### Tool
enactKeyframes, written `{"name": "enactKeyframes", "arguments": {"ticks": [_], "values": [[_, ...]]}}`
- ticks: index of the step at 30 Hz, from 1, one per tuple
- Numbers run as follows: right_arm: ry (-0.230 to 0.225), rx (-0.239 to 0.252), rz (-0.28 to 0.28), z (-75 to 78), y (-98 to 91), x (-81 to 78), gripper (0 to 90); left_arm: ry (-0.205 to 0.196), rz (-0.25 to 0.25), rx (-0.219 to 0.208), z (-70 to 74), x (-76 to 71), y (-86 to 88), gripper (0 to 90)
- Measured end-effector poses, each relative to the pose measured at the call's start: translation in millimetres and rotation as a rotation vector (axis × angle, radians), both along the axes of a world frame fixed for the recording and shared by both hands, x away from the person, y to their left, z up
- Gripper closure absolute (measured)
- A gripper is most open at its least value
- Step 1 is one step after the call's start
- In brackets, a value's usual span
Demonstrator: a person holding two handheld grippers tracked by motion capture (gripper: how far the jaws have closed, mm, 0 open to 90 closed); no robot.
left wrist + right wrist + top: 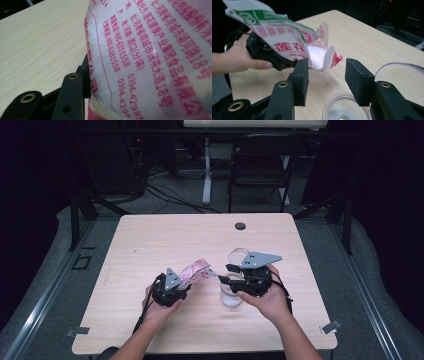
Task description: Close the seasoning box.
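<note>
Clear plastic jar stands open near the table's front edge, below the right gripper, whose jaws are spread with nothing between. Just left, the left gripper pinches a crinkly white-and-pink bag, torn mouth tilted toward the jar. Bare pale wood stretches beyond.

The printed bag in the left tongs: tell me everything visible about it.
The bag is a soft translucent plastic pouch, white with red Chinese print and phone numbers and a green band near one end. Its crumpled mouth is torn open, showing white granules inside. It is tipped roughly level, with the mouth towards the clear container on the table. The left tongs clamp it above the tabletop.
</note>
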State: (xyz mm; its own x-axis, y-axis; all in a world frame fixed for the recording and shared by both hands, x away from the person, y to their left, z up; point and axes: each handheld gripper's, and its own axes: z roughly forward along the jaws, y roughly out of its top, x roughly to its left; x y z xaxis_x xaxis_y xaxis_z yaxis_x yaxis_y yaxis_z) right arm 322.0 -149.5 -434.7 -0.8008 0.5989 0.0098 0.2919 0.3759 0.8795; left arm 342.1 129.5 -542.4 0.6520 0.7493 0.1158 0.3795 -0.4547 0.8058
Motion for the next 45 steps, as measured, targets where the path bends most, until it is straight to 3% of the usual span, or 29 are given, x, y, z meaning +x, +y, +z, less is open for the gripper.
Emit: {"name": "enactKeyframes", "arguments": {"ticks": [3, 7, 9, 12, 15, 24, 30, 45], "values": [[0.002, 0.029, -0.001, 0.0, -2.8, 7.7, 54.1, 0.007, 0.014, -0.005, 0.1, 2.1, 0.5, 59.3], [-0.028, -0.023, 0.000, 4.0, -4.4, 15.5, 56.1, 0.004, 0.029, -0.006, 2.7, 2.3, 0.2, 59.3], [-0.039, -0.005, 0.020, 5.9, -6.6, 14.3, 56.7, -0.001, 0.028, 0.002, 5.6, 1.8, -1.5, 59.3], [-0.081, -0.013, 0.047, 7.5, -9.1, 10.4, 56.5, -0.027, 0.017, 0.036, 11.4, 0.8, -6.1, 59.3], [-0.082, 0.006, 0.051, 10.0, -11.2, 7.5, 55.6, -0.055, 0.015, 0.068, 16.3, 1.8, -10.9, 59.3], [-0.112, -0.011, 0.071, 16.7, -5.6, -0.1, 51.8, -0.120, -0.006, 0.154, 30.8, 8.7, -28.6, 59.3], [-0.125, -0.014, 0.073, 17.1, -3.4, -2.2, 50.9, -0.126, -0.030, 0.197, 29.7, 8.7, -38.5, 59.4], [-0.150, -0.051, 0.088, 13.8, -0.8, -3.2, 50.6, -0.145, -0.063, 0.243, 30.2, 5.0, -45.6, 59.4]]}}
